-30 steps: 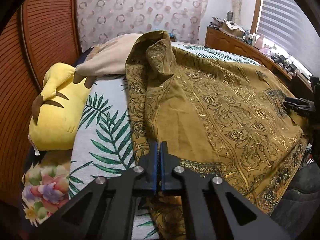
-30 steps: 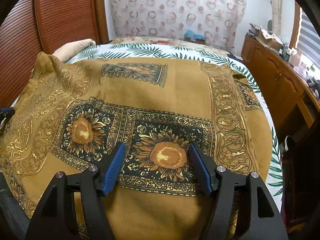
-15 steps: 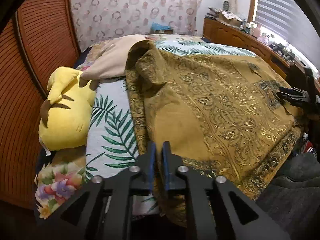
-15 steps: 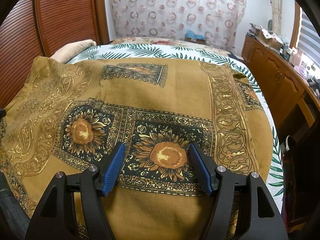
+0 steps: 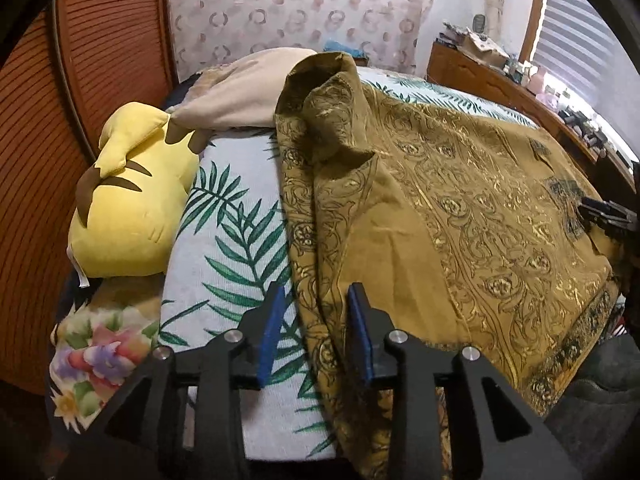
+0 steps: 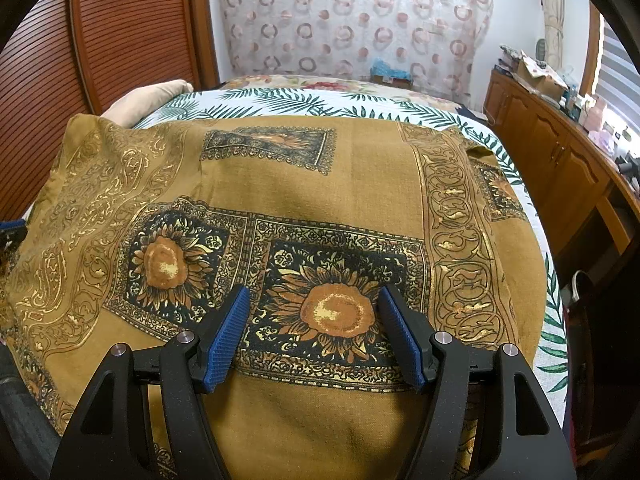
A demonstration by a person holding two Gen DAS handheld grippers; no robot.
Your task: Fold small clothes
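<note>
While its blue ribbed pads have just been opening, the left gripper point(image 5: 316, 330) is held apart over the hemmed edge of the mustard cloth point(image 5: 460, 216), nothing pinched. The right gripper point(image 6: 314, 334) is spread wide above a printed sunflower. The woven cloth is draped across the leaf-patterned bed point(image 5: 236, 232), beside a plush yellow toy point(image 5: 128, 208).

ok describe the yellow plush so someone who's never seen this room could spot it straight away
Start at the bed with the palm-leaf cover; along its left edge, against the ribbed wooden wall panel, lies the yellow plush. It sits between a beige pillow and a floral fabric, and alone is bright plain yellow with brown stripes.
</note>
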